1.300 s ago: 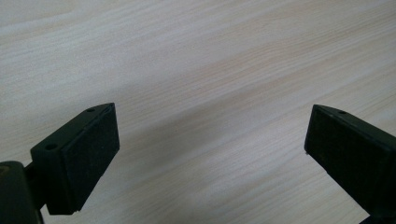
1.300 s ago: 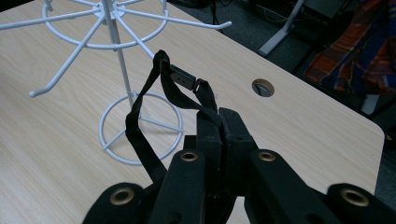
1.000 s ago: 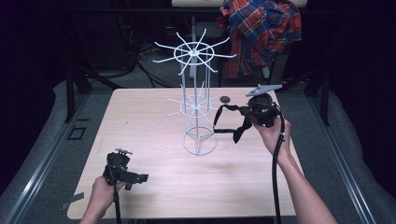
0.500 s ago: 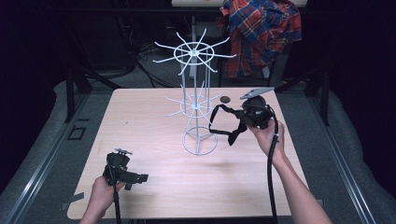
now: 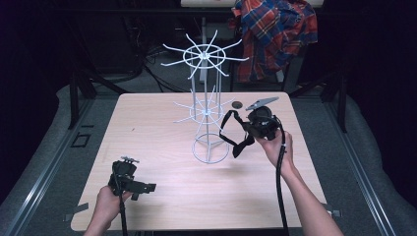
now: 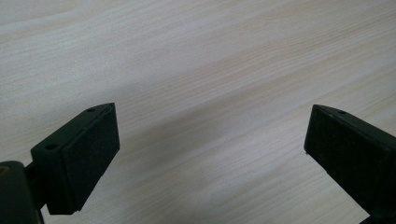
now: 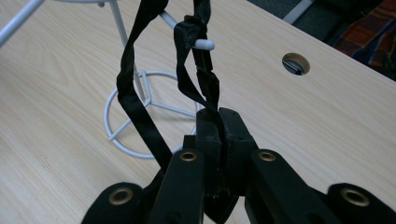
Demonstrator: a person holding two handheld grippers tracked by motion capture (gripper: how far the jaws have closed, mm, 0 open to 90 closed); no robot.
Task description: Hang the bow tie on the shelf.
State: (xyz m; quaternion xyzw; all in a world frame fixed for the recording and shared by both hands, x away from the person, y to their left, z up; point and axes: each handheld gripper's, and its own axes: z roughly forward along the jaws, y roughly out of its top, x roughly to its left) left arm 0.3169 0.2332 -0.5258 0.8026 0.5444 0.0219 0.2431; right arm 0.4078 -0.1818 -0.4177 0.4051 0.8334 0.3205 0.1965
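A white wire rack (image 5: 206, 110) with two tiers of spokes stands on the wooden table (image 5: 147, 123). Just right of it, my right gripper (image 5: 244, 130) is shut on a black strap (image 5: 230, 132). In the right gripper view the black strap (image 7: 140, 112) rises from the shut right gripper (image 7: 218, 117) and loops over the tip of a lower white spoke (image 7: 204, 44), above the rack's ring base (image 7: 122, 135). My left gripper (image 5: 146, 187) rests low at the front left. The left gripper (image 6: 210, 140) is open, with bare wood between its pads.
A round cable hole (image 5: 237, 104) lies in the table behind the right gripper, seen too as the hole (image 7: 295, 63). A plaid shirt (image 5: 275, 34) hangs beyond the far edge. Dark floor and metal frames surround the table.
My right gripper has moved left, toward the rack, carrying the strap with it. The left gripper has stayed in place.
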